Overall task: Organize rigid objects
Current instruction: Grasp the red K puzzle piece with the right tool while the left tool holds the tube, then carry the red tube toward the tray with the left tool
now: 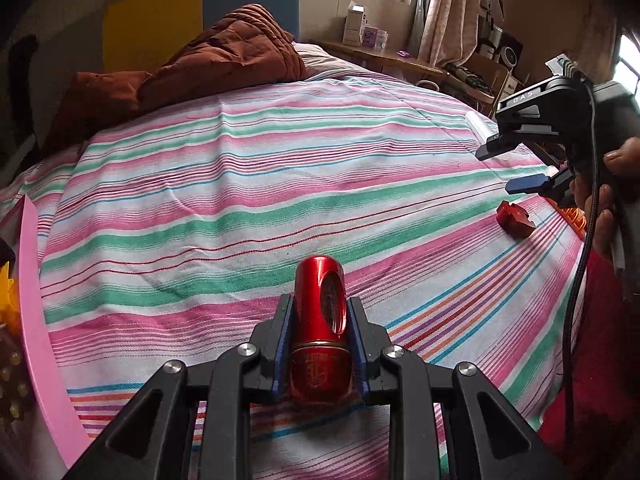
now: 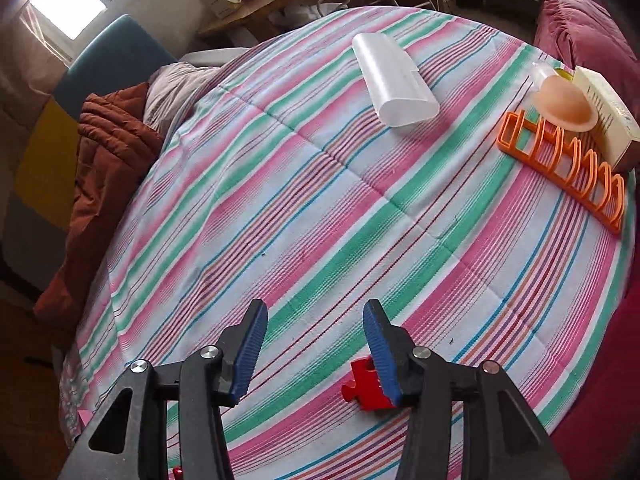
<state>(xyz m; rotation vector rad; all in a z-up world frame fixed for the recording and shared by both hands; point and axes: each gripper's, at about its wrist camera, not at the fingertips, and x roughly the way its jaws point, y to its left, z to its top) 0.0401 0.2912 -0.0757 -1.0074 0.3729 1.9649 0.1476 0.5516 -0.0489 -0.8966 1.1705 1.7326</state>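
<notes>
My left gripper is shut on a shiny red metal cylinder with an oval cut-out, held above the striped bedsheet. My right gripper is open and empty over the sheet; it also shows at the right in the left wrist view. A small red metal block lies on the sheet just under its right finger; the same block shows in the left wrist view below the right gripper.
A translucent white case, an orange slotted rack, a peach dome-shaped piece and a cream box lie at the far right. A pink tray edge is at left. A brown quilt lies at the bed's head.
</notes>
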